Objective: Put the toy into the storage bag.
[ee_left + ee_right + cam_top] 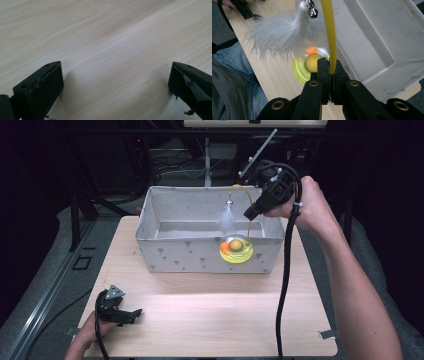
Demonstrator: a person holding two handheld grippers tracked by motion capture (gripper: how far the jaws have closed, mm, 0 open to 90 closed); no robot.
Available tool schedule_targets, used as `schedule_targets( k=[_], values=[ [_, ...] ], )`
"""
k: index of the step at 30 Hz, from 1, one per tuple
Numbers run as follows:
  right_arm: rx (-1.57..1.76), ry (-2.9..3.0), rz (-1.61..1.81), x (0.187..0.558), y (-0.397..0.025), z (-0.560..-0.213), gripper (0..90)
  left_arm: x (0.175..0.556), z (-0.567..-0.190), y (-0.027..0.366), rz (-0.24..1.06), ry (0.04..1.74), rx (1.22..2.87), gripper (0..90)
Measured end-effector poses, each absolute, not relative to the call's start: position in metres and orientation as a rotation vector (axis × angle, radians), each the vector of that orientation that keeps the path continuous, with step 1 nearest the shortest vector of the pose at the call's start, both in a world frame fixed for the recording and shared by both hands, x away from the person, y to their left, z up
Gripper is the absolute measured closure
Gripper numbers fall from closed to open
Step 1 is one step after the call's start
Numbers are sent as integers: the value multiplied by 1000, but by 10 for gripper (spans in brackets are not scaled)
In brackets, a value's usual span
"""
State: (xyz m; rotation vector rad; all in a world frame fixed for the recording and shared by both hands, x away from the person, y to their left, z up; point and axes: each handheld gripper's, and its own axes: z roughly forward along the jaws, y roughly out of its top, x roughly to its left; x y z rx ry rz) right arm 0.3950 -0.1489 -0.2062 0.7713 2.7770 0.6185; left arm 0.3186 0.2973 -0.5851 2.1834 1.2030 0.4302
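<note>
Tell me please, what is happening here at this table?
A person works with a gripper in each hand at a wooden table. The right gripper is shut on the yellow arched wire of a cat toy and holds it in the air at the near wall of a grey fabric box. The toy's round yellow base hangs below, and a white feather with a small bell dangles from the wire. The left gripper rests open on the near left of the table, holding nothing.

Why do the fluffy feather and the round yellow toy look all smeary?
In the right gripper view the white feather and yellow disc are motion-blurred, while the right tongs clamped on the yellow wand look sharp. In the high view, the room behind the fabric bin is dark.
</note>
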Motion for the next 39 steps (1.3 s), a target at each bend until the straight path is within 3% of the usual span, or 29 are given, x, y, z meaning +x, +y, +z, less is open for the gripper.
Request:
schedule_targets(
  k=[26, 39],
  values=[
    [903, 2711, 540, 435, -152, -176, 883, 319, -585, 297, 431, 1197, 2184, 0],
    [972, 2658, 510, 455, -155, -181, 882, 319, -586, 297, 437, 1194, 2178, 0]
  ],
)
